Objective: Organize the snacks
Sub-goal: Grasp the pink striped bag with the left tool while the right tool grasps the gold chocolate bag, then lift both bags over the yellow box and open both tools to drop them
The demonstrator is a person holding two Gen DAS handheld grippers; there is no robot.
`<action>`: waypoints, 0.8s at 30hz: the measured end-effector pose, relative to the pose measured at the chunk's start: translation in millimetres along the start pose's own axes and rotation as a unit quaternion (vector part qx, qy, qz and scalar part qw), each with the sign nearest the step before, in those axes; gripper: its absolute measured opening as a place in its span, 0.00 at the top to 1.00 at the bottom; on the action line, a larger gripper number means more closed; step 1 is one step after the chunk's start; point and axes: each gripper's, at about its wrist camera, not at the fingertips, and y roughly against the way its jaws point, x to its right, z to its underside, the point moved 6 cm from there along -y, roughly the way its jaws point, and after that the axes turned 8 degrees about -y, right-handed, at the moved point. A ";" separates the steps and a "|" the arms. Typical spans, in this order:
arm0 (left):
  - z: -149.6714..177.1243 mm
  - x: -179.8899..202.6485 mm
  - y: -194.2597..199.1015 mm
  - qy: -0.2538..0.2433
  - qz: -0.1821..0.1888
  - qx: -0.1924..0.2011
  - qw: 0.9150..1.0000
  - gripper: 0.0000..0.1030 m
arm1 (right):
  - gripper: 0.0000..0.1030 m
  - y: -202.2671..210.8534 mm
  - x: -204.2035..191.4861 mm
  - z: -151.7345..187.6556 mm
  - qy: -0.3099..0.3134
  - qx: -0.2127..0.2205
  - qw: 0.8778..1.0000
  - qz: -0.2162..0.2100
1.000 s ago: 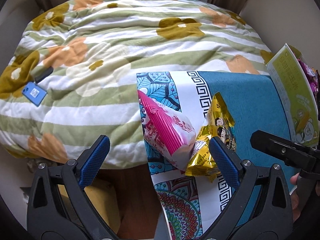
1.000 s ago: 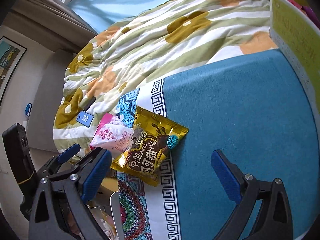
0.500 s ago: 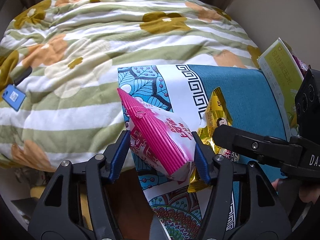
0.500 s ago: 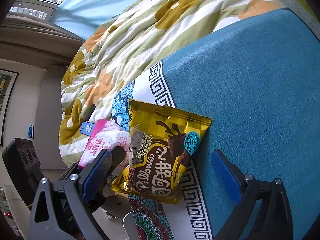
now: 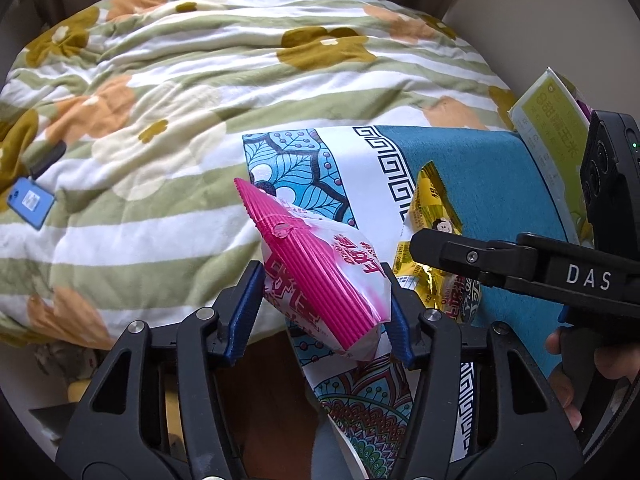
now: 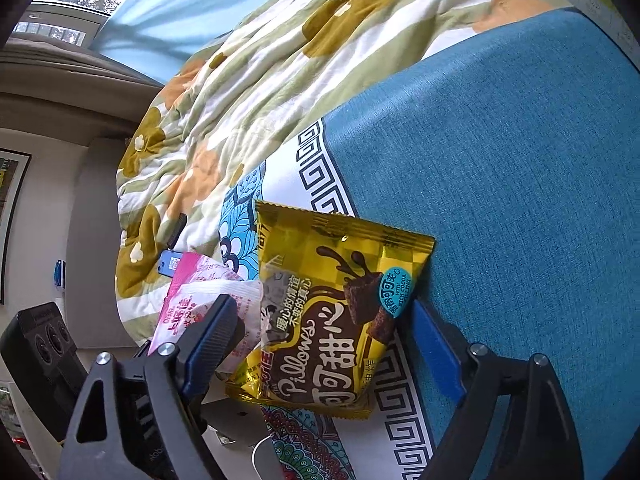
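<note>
The left gripper (image 5: 324,312) pinches the pink snack bag (image 5: 320,276), its blue pads pressed on both sides of the bag's lower half after the jaws have just been closing. The bag stands tilted over the left edge of the table cloth (image 5: 472,168), its long axis running from the jaws up and away toward the quilt (image 5: 180,92), crimped top end farthest from the tongs.

The right gripper (image 6: 320,344) straddles the gold snack bag (image 6: 332,312), which lies flat on the cloth near that same left edge, just beside the pink one. Its jaws have just been closing; the far pad looks to touch the bag's right side, while the near pad sits at the left side (whether it presses yet I cannot tell). The gold bag's long axis points straight ahead of the tongs, sealed bottom nearest, so the jaws close across its width.

The right hand is plainly the nearer to the gold bag. A yellow-green box (image 5: 552,128) stands at the cloth's far right edge, probably where the snacks belong.
</note>
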 end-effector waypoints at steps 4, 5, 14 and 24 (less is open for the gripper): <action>1.0 7.6 1.7 -0.010 -0.008 0.002 1.000 0.49 | 0.42 -3.4 -2.7 0.5 0.014 0.001 1.000 0.012; 1.1 8.4 2.7 -0.011 -0.009 0.002 1.000 0.50 | 0.44 -3.2 -2.4 0.7 0.013 0.002 1.000 0.010; -12.2 17.8 39.7 -0.013 -0.021 0.027 0.999 0.50 | 0.54 18.9 -1.6 -1.5 0.025 0.021 0.999 -0.002; -55.0 66.6 107.6 -0.019 -0.029 0.081 0.996 0.50 | 0.54 118.6 -19.9 -12.6 0.085 0.098 0.991 -0.019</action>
